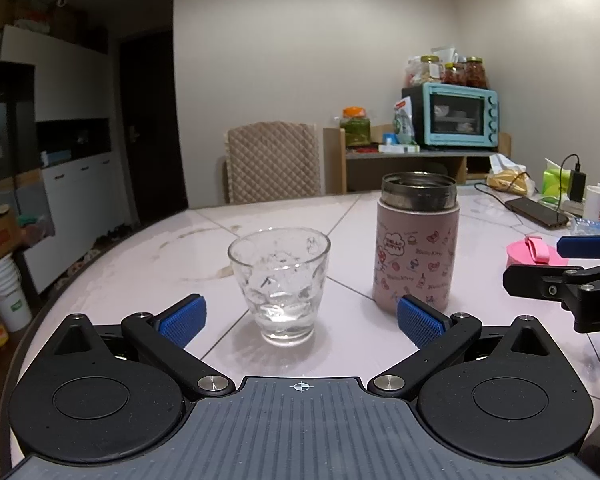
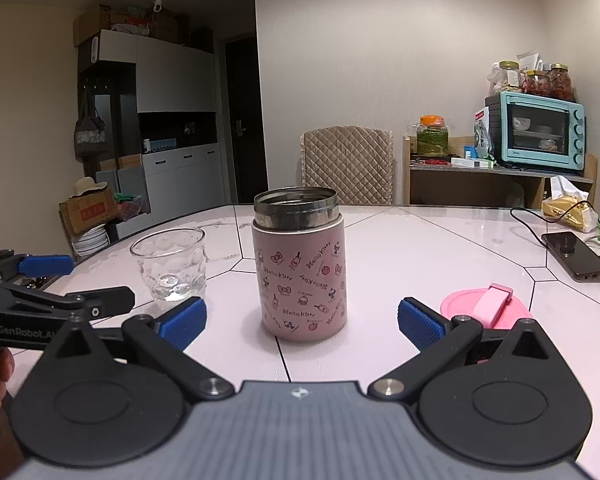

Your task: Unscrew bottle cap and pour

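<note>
Pink bottle [image 2: 299, 264] stands before gaping right claw [image 2: 302, 322].

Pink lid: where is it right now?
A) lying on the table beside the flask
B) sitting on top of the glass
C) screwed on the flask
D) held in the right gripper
A: the pink lid lies flat on the table, apart from the flask, whose steel mouth is open; both grippers are open and hold nothing.

Dim indoor light, warm and soft, with strong fisheye bending.

Overhead light is glaring off the glossy table [image 2: 420, 248] toward 12 o'clock; the doorway [image 1: 148, 120] at 10 o'clock is sinking into shadow, walls are curving, corners are vignetting black.
</note>
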### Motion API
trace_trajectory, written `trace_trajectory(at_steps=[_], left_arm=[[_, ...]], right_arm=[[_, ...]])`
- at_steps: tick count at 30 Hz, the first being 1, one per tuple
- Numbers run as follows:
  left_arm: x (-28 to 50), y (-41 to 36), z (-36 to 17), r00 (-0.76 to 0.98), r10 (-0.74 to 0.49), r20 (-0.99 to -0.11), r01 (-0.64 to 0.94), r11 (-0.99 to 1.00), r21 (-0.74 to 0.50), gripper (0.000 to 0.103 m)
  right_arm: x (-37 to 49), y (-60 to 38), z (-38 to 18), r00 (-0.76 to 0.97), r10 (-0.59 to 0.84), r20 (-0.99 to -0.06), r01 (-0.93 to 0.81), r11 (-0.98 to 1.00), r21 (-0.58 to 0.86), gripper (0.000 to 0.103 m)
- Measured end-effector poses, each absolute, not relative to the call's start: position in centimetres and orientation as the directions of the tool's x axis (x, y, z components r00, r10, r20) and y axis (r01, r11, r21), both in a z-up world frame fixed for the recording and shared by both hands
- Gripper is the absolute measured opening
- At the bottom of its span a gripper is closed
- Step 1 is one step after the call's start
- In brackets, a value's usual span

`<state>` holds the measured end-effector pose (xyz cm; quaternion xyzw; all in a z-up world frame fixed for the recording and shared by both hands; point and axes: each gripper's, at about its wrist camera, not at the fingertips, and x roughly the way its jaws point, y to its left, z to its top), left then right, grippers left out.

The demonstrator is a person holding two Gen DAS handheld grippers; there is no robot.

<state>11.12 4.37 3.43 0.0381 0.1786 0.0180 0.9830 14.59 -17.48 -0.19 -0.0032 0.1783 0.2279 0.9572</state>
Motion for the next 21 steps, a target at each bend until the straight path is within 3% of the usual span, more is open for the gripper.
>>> trace_trajectory(at_steps=[21], left_arm=[[8.7, 2.7, 3.1, 0.938, 0.037, -0.344, -0.009, 0.996, 0.083, 0.103]], right_arm=[[12.0, -19.0, -0.4, 0.837, 0.421, -0.349, -0.421, 0.903, 0.081, 0.103]])
